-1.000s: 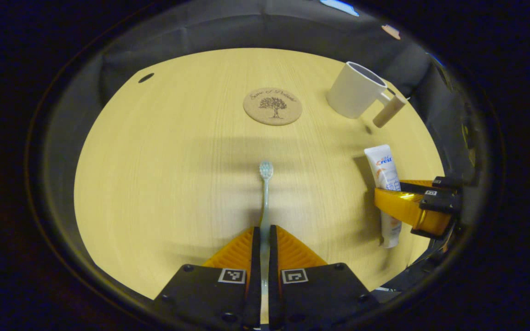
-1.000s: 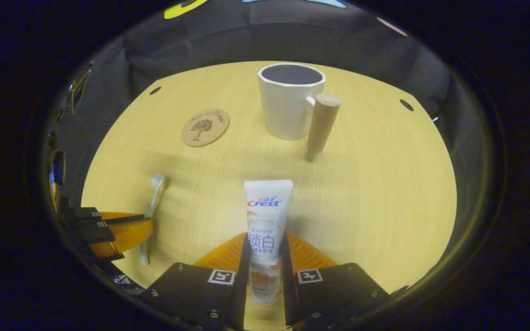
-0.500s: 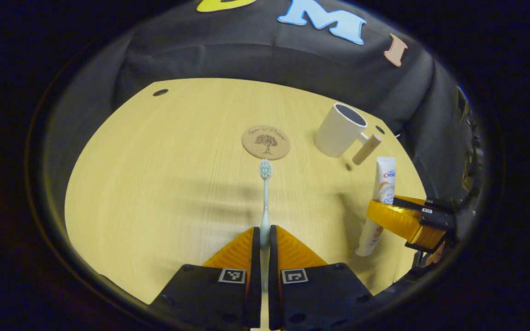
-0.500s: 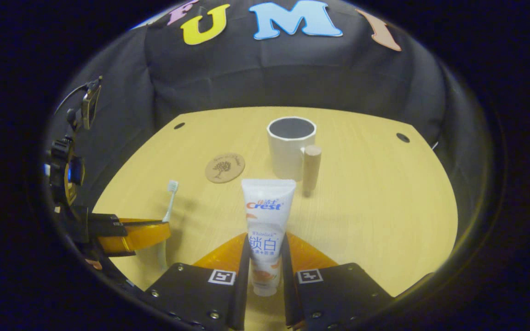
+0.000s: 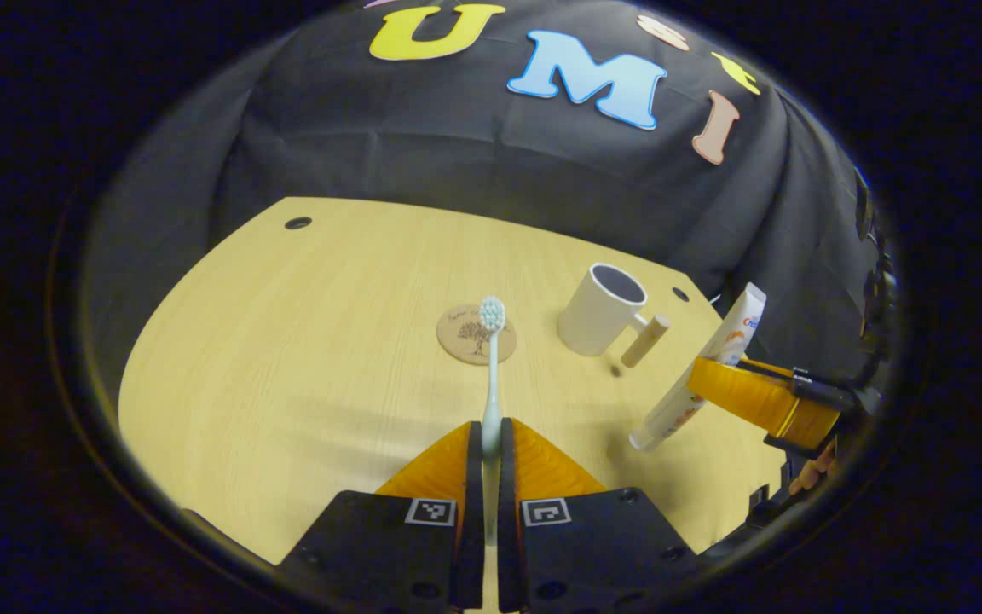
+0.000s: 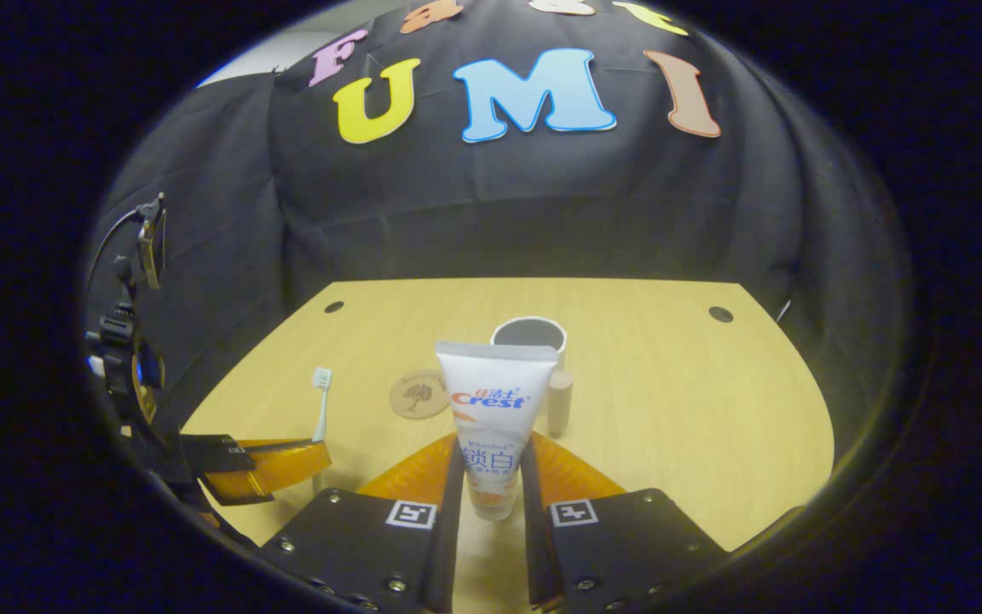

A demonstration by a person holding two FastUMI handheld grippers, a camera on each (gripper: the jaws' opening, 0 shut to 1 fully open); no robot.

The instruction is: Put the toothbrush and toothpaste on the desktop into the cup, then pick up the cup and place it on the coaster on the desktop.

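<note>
Left gripper (image 5: pixel 491 443) clamps toothbrush (image 5: pixel 491 367), right gripper (image 6: pixel 491 477) clamps toothpaste (image 6: pixel 493 418), both above counter (image 6: pixel 670 426); cup (image 5: pixel 600 309) beside coaster (image 5: pixel 465 337).

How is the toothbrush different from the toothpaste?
The toothbrush is thin, with bristles on top; the toothpaste is a wide, flat tube. The left gripper grips the toothbrush; the right gripper grips the toothpaste. Both are held up off the desk, not yet in the cup.

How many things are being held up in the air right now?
2: the toothbrush in the left tool, and the toothpaste in the right tool.
</note>
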